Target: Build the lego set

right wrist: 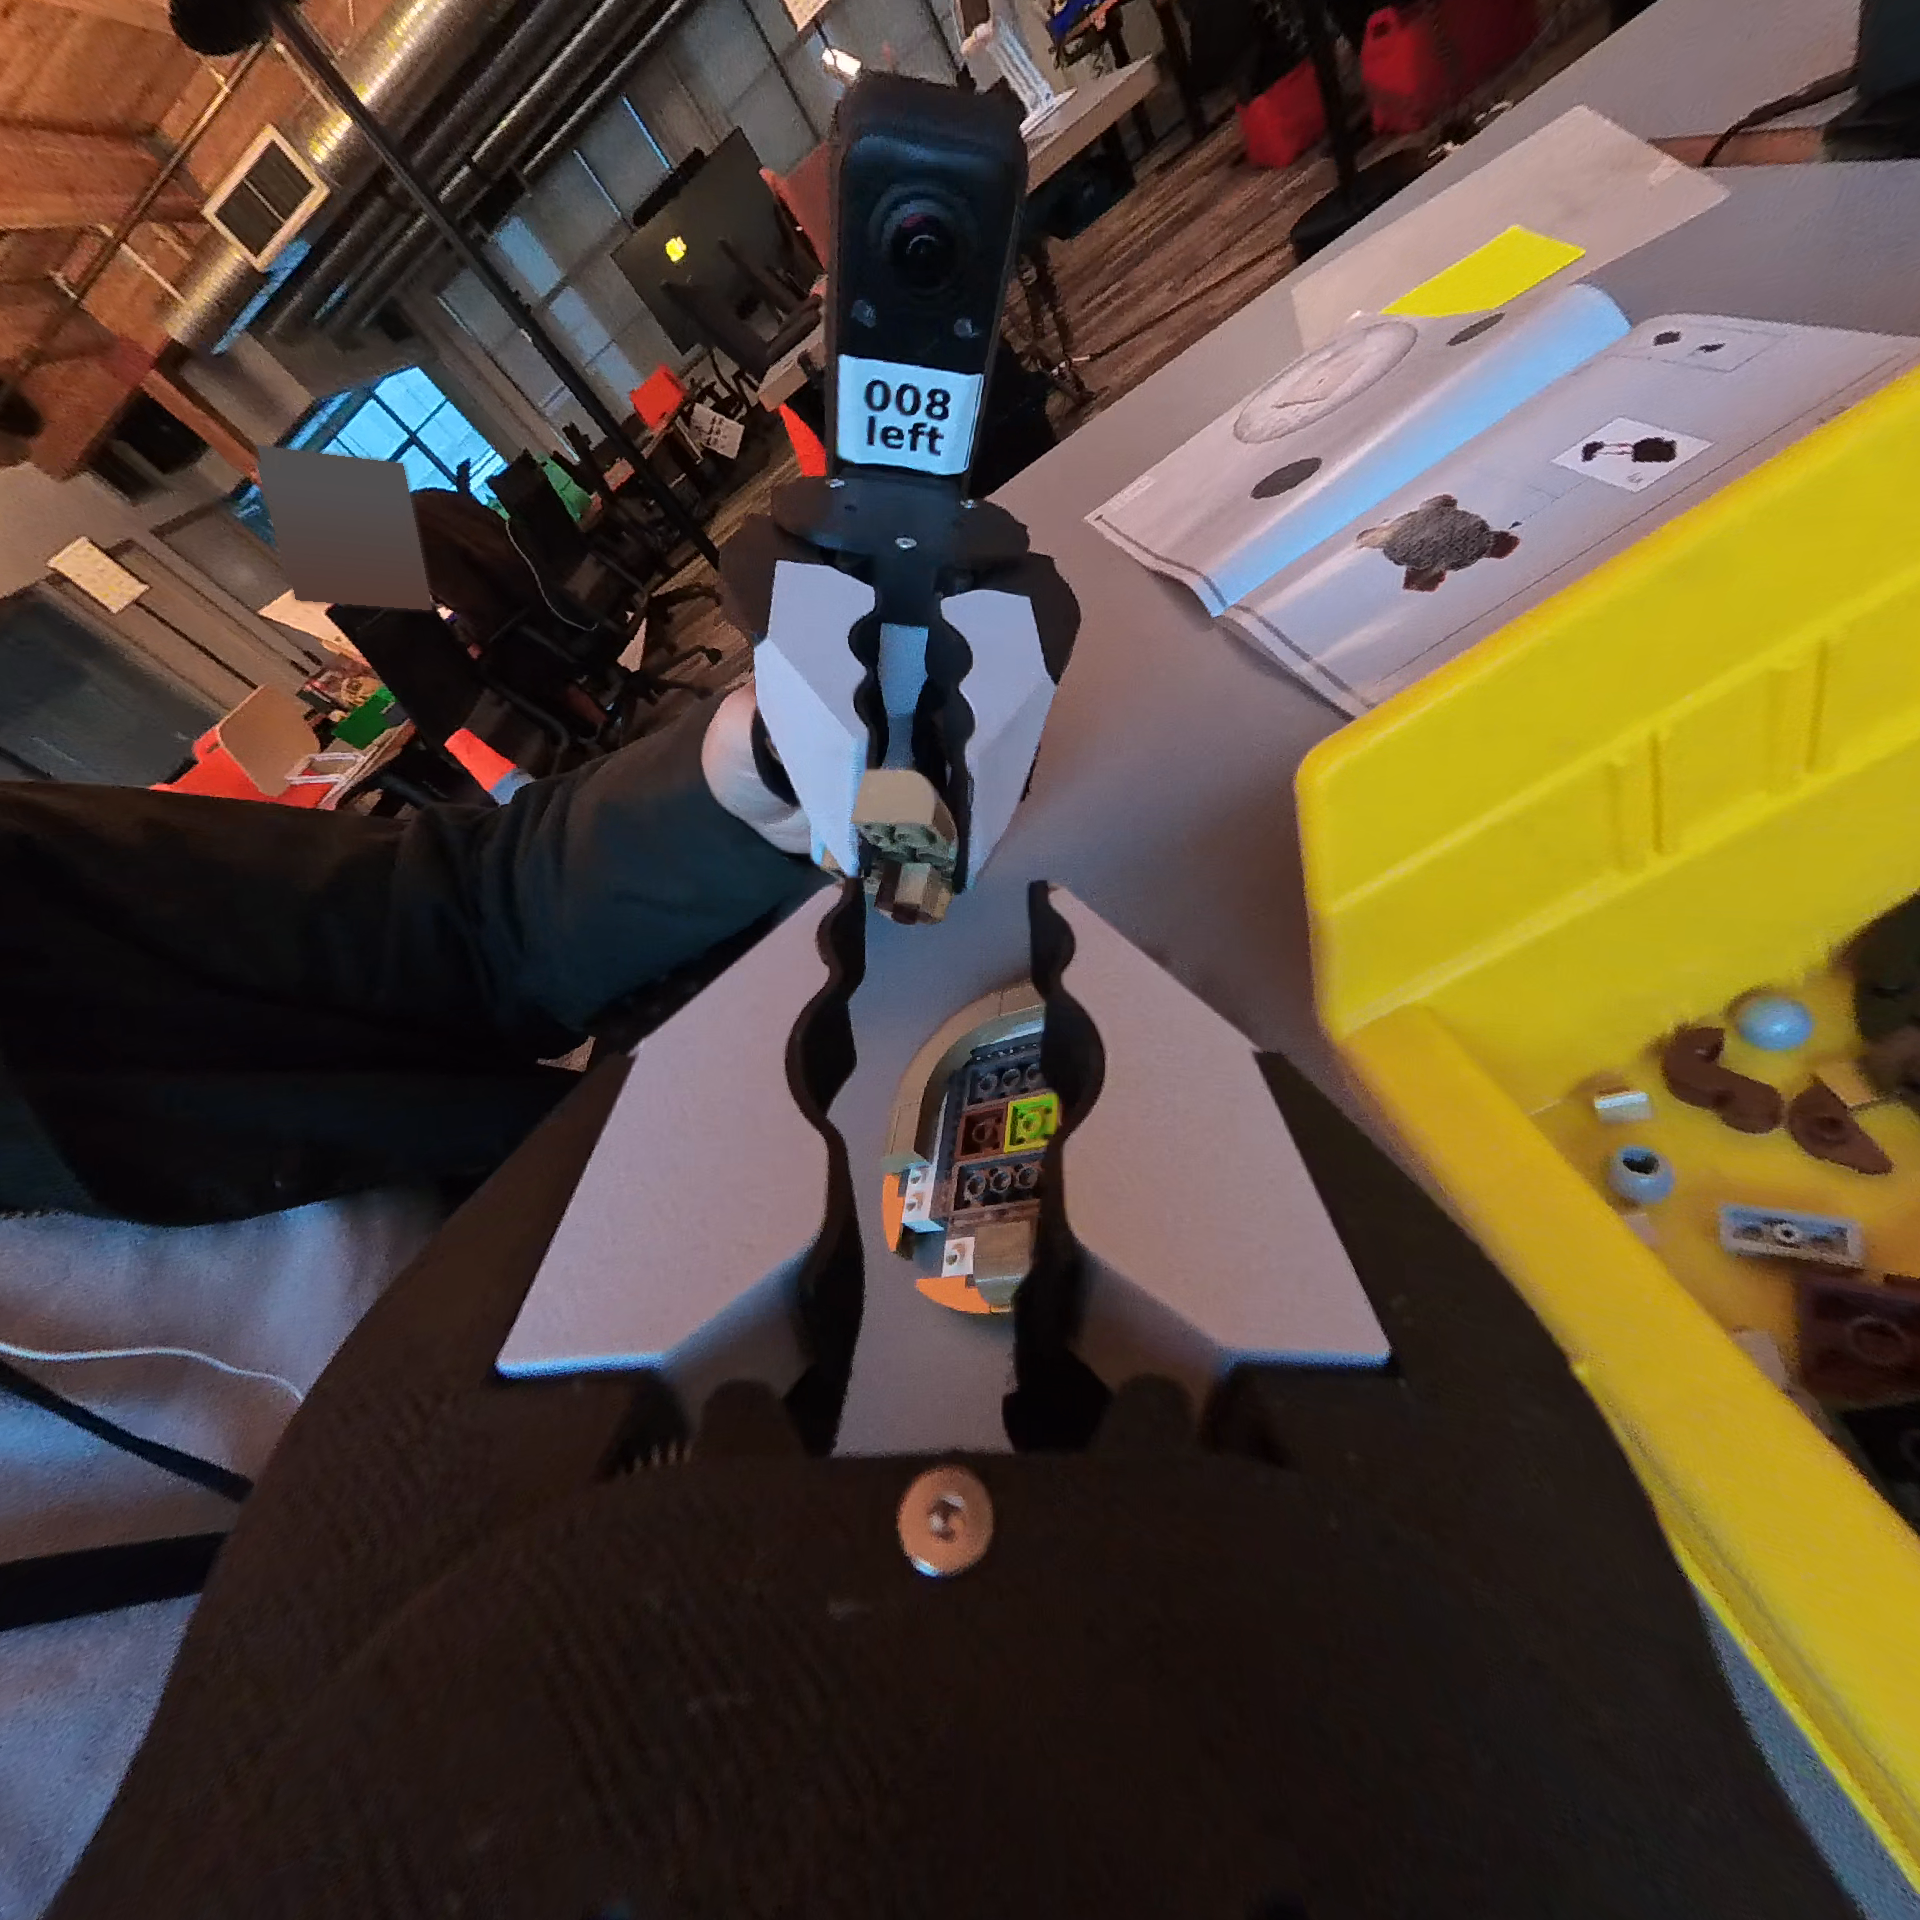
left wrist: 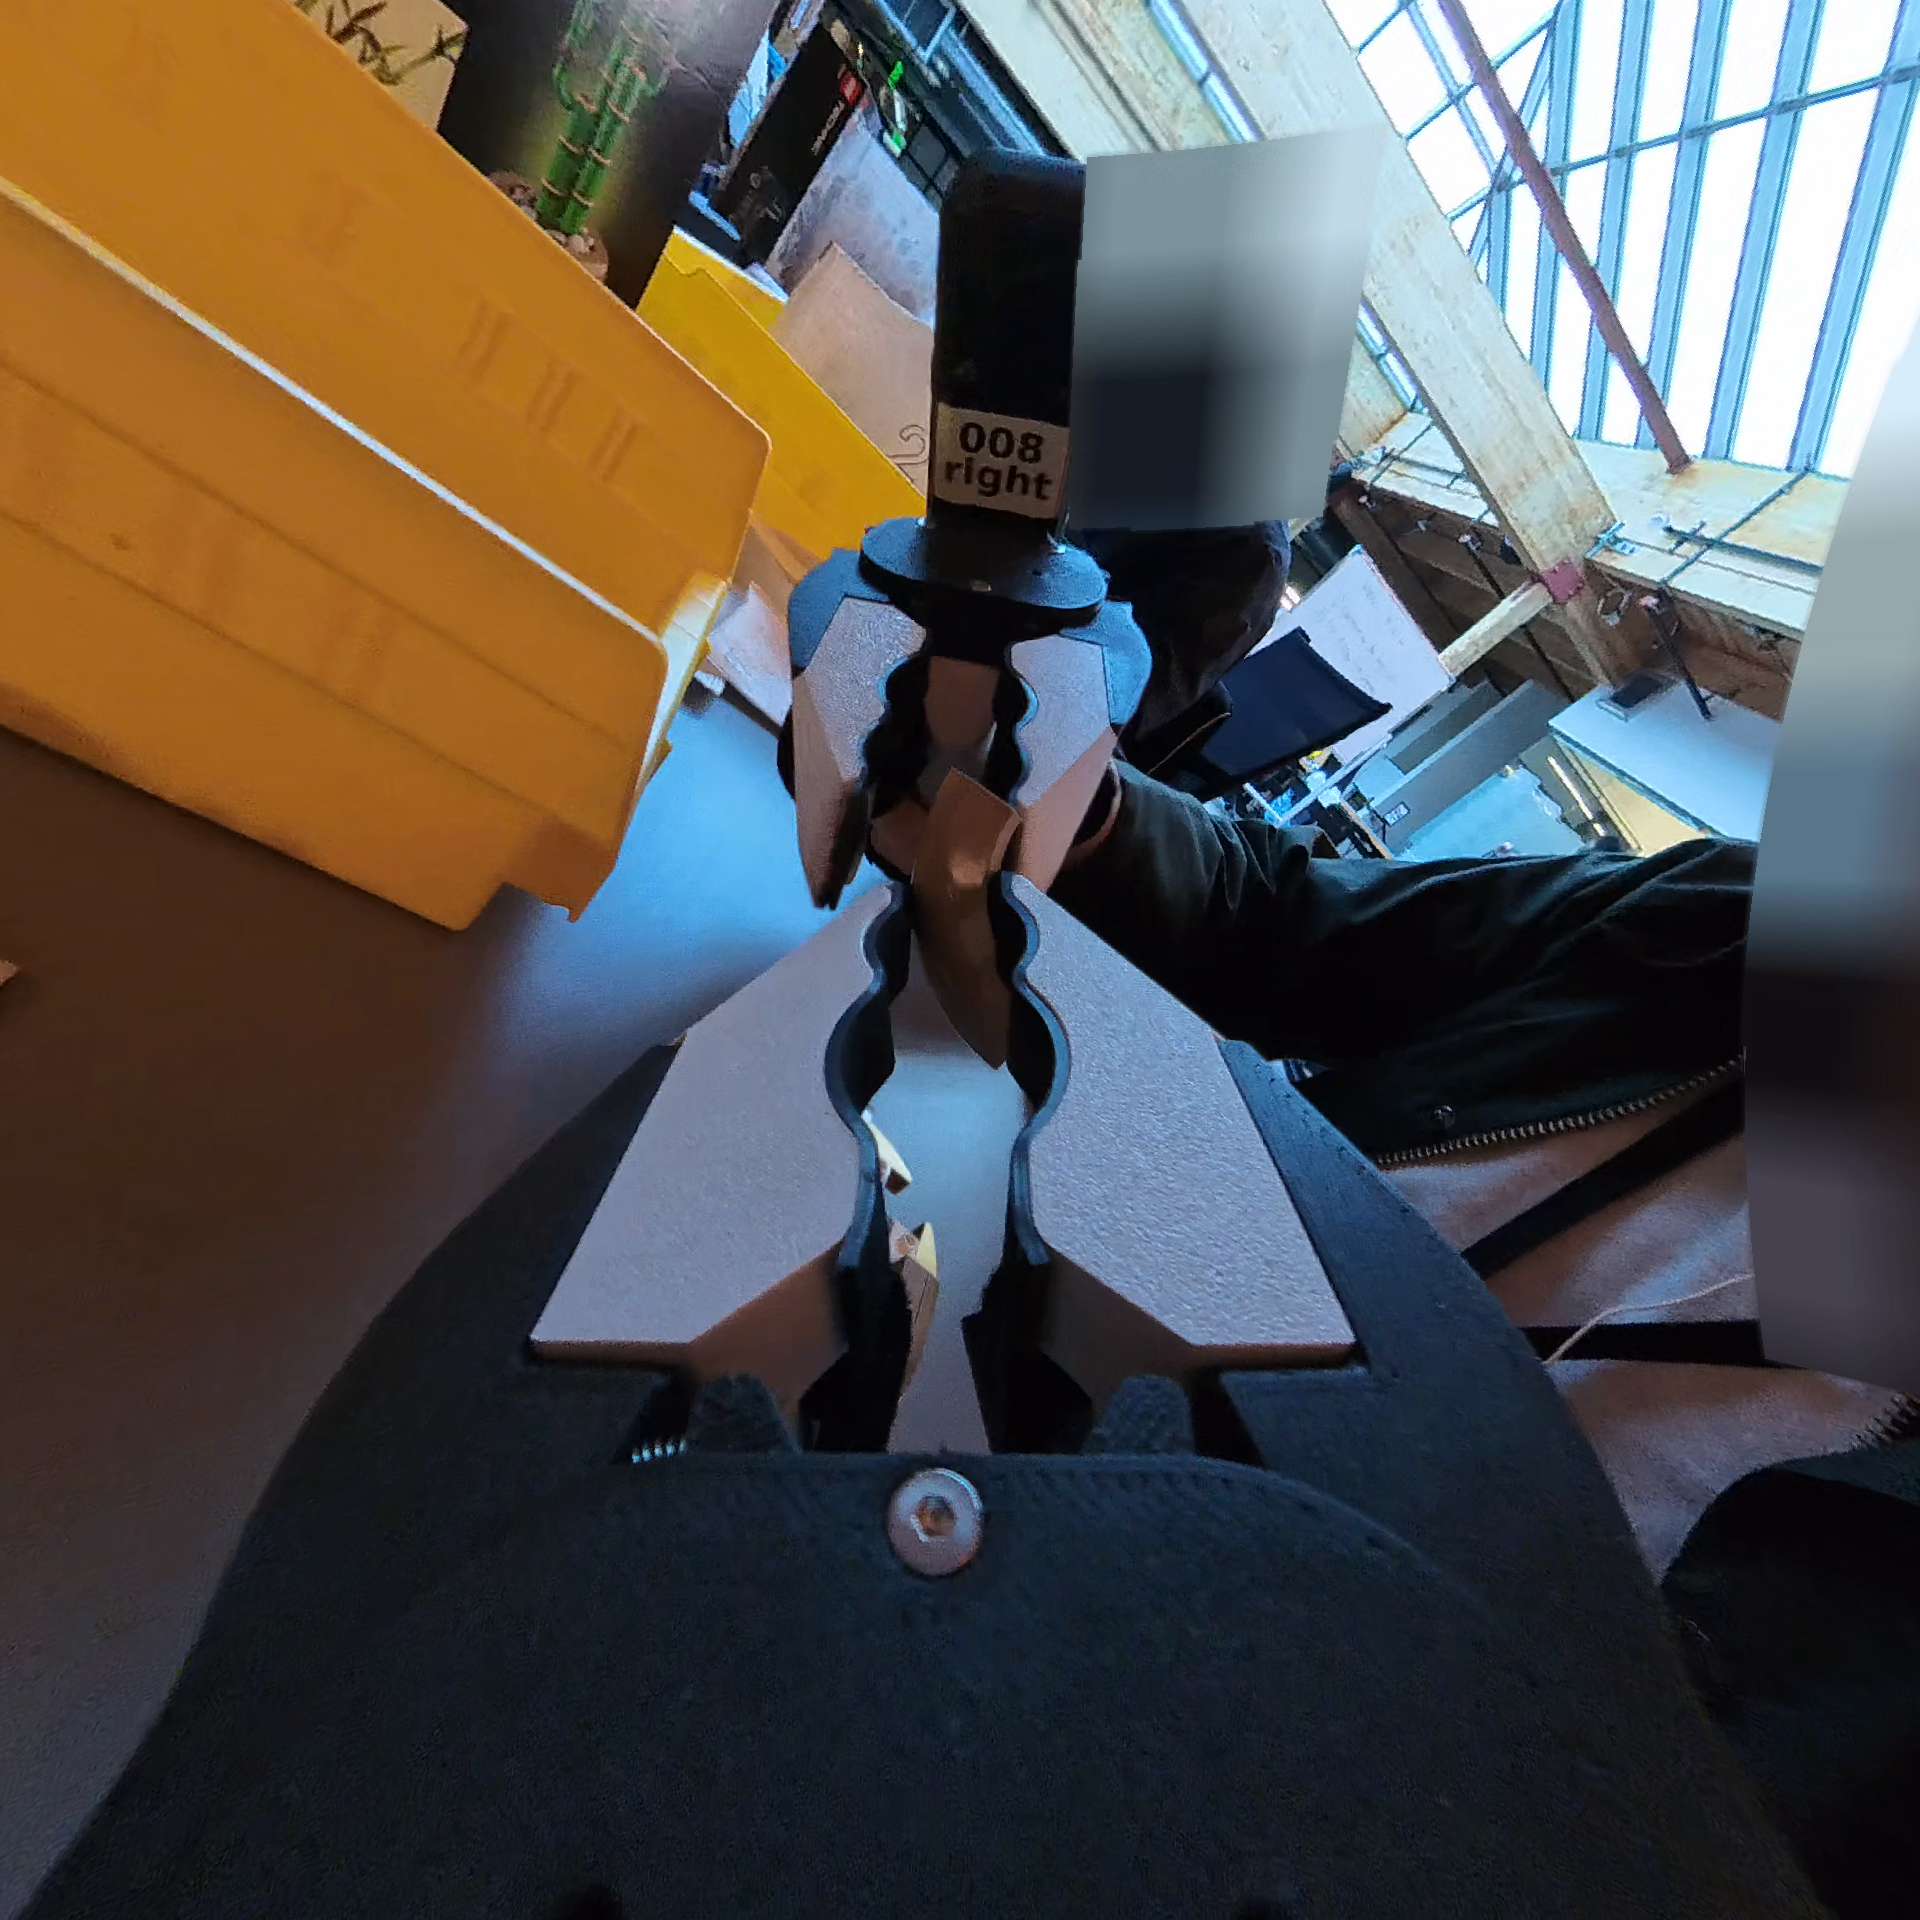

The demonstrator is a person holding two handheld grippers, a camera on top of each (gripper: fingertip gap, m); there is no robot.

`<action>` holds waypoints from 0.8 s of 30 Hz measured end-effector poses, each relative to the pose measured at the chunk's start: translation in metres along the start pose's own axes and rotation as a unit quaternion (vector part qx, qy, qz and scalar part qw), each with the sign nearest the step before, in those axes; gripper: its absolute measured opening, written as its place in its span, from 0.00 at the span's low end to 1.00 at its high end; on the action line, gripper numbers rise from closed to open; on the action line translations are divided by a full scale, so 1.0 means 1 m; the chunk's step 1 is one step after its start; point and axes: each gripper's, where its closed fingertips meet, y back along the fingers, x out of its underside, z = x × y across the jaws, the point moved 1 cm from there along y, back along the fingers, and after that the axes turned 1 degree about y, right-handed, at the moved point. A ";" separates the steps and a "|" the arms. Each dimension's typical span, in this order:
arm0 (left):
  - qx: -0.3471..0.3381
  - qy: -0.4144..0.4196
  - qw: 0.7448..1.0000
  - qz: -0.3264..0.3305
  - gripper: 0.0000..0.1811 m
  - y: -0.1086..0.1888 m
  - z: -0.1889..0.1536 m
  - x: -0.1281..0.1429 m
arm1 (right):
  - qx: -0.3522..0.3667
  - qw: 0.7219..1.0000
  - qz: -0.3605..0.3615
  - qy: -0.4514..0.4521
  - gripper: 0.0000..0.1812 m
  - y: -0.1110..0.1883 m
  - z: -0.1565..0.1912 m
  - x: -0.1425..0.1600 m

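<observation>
My left gripper (left wrist: 956, 904) is shut on a tan curved lego piece (left wrist: 961, 935) and holds it in the air. In the right wrist view the left gripper (right wrist: 906, 868) faces me with the tan piece (right wrist: 906, 831) at its tips. My right gripper (right wrist: 945, 896) is open and empty, its tips just short of that piece. In the left wrist view the right gripper (left wrist: 940, 831) stands tip to tip with mine. A round lego build (right wrist: 977, 1143) with dark, brown, lime and orange parts lies on the grey table (right wrist: 1195, 675) below the right fingers.
A yellow bin (right wrist: 1610, 779) at the right holds several loose lego parts (right wrist: 1766, 1101). An open instruction booklet (right wrist: 1455, 499) lies beyond it. Stacked yellow bins (left wrist: 364, 520) and a lego box (left wrist: 592, 135) stand at the left. A person's dark sleeve (left wrist: 1403, 935) reaches in. Left and right tips are no more than a few centimetres apart.
</observation>
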 end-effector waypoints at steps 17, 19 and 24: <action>0.008 0.006 1.000 -0.022 0.08 -0.003 -0.003 -0.005 | -0.022 1.000 -0.005 -0.015 0.09 -0.002 0.007 -0.002; 0.003 -0.003 1.000 -0.020 0.08 -0.003 -0.003 -0.005 | -0.021 1.000 0.000 -0.020 0.09 -0.002 0.006 -0.001; 0.010 0.013 1.000 -0.016 0.08 -0.002 -0.001 -0.004 | -0.024 0.999 0.014 -0.027 0.06 -0.002 0.006 0.002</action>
